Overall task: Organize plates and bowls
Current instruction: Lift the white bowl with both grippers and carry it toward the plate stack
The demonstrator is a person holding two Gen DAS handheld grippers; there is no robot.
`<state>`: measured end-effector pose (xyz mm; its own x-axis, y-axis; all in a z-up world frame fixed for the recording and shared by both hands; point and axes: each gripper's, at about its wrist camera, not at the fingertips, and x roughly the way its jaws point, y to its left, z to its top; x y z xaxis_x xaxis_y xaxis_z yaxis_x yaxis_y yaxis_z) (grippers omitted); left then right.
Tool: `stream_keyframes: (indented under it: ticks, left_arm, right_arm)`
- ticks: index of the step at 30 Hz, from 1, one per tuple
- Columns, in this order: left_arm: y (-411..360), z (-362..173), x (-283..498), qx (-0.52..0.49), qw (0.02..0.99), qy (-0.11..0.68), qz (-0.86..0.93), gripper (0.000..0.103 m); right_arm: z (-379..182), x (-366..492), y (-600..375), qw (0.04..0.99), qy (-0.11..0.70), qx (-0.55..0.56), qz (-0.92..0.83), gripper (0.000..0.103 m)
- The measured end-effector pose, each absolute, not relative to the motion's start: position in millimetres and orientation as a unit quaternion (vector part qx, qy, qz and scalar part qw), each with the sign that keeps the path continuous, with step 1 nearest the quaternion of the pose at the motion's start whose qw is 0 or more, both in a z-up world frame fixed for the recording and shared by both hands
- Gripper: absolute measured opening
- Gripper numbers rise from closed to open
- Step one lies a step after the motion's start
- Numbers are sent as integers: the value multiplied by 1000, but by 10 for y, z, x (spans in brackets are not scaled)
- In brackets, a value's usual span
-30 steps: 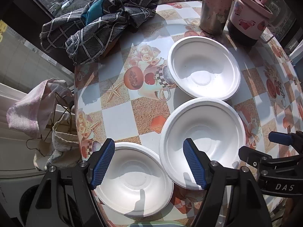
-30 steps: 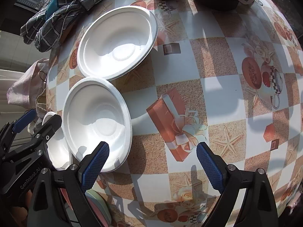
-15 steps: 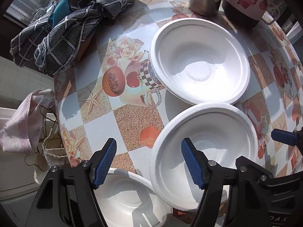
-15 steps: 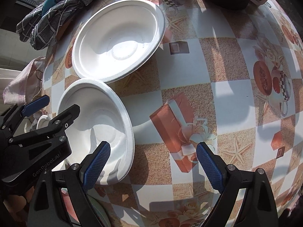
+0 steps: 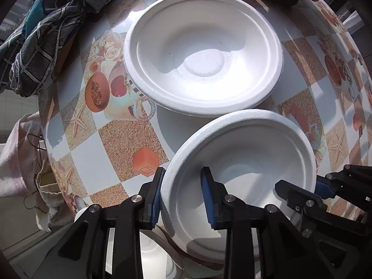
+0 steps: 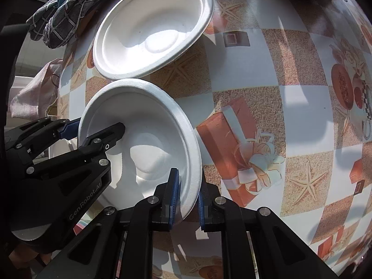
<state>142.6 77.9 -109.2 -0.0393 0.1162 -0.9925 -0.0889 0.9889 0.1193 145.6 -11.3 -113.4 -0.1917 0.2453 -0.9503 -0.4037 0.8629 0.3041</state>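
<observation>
On the left, at about ten o'clock in the left wrist view, a crumpled grey checked cloth (image 5: 53,30) lies at the edge of the round table with its printed checkered covering (image 5: 121,137). The left gripper (image 5: 183,195) has just been closing its fingers, and they now grasp the near white moulded-pulp bowl (image 5: 251,162) by its rim at roughly nine o'clock, one blue pad outside the wall and one inside. Behind it, toward twelve o'clock, a second white pulp bowl of the same shape (image 5: 204,51) rests flat on the table, its near rim just beside the held bowl's far rim; whether they touch cannot be told. On the right, the right gripper (image 6: 188,195) has likewise just been closing, and its fingers are clenched on the same near bowl's rim at about four o'clock, seen in the right wrist view.

The bowl looks light and fairly stiff, yet thin enough to buckle or crease under a hard pinch. Its matte surface should give good friction. The flat rolled rim is the sensible place to hold, and two opposed grips should keep it level. The likely next step is lifting it to nest in the far bowl.
</observation>
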Motion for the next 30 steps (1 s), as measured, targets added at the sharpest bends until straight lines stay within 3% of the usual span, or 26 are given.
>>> stream_keyframes:
  ticks: [30]
  left_arm:
    - [-1176, -1232, 489, 24, 695, 718, -13, 33]
  right_arm:
    - [-1162, 844, -1711, 655, 731, -84, 173, 16]
